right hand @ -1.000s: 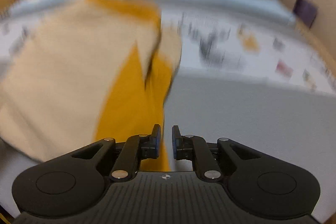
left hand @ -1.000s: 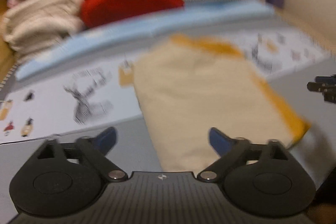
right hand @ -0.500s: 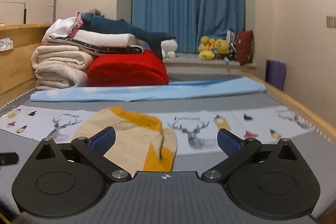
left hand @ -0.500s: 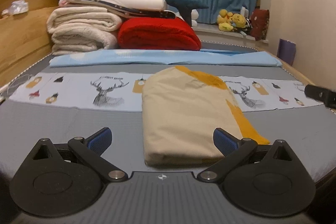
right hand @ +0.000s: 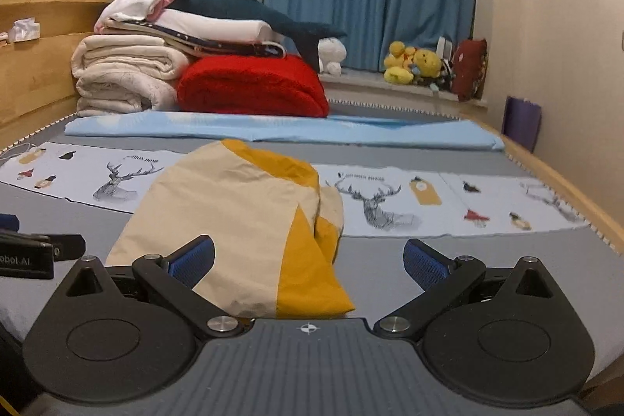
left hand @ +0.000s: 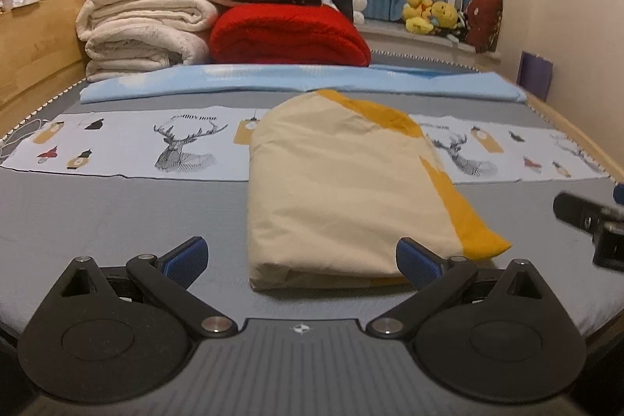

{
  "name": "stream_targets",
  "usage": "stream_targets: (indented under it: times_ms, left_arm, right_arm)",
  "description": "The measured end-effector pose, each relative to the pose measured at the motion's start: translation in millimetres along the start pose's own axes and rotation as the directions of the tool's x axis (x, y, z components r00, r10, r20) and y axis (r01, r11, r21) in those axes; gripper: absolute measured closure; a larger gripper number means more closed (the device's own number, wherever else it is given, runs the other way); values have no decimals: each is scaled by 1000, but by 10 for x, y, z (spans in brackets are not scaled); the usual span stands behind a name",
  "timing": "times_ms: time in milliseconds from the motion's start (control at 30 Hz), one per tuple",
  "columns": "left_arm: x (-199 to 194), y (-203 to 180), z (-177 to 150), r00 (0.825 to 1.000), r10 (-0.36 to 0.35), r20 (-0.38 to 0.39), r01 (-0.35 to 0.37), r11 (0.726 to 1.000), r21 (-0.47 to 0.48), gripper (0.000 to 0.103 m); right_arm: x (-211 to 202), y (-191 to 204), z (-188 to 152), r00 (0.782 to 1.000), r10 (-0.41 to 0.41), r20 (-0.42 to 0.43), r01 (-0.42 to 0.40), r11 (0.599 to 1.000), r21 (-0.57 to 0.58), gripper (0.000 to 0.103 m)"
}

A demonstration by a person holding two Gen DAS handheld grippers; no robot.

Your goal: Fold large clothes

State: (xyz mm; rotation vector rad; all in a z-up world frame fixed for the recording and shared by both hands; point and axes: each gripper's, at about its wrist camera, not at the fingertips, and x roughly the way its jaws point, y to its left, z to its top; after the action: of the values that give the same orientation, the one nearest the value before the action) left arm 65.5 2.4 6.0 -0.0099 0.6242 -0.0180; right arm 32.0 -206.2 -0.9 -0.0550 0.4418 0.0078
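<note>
A folded cream and mustard-yellow garment (left hand: 343, 190) lies on the grey bed, partly over a deer-print cloth. It also shows in the right wrist view (right hand: 241, 221). My left gripper (left hand: 300, 256) is open and empty, low at the near edge of the bed, just short of the garment's folded near edge. My right gripper (right hand: 308, 260) is open and empty, just short of the garment's yellow corner. The right gripper shows at the right edge of the left wrist view (left hand: 589, 221); the left gripper shows at the left edge of the right wrist view (right hand: 35, 252).
A deer-print cloth (left hand: 128, 147) and a light blue sheet (left hand: 273, 80) lie across the bed behind the garment. Folded white blankets (left hand: 144, 30), a red blanket (left hand: 288, 34) and a plush shark are stacked at the back left. A wooden headboard (left hand: 35, 38) runs along the left.
One second ago my right gripper was shut by the yellow edge; it has opened and drawn back. Both grippers have dropped low at the bed's near edge. The garment lies still.
</note>
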Motion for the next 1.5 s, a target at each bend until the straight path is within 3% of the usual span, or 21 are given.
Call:
stream_targets:
  times_ms: [433, 1500]
  left_arm:
    - [147, -7, -45, 999, 14, -41, -14, 1000, 9, 0]
    - [271, -10, -70, 992, 19, -122, -24, 999, -45, 0]
  right_arm:
    - [38, 129, -13, 999, 36, -2, -37, 998, -41, 1]
    - [134, 219, -74, 998, 31, -46, -35, 995, -88, 1]
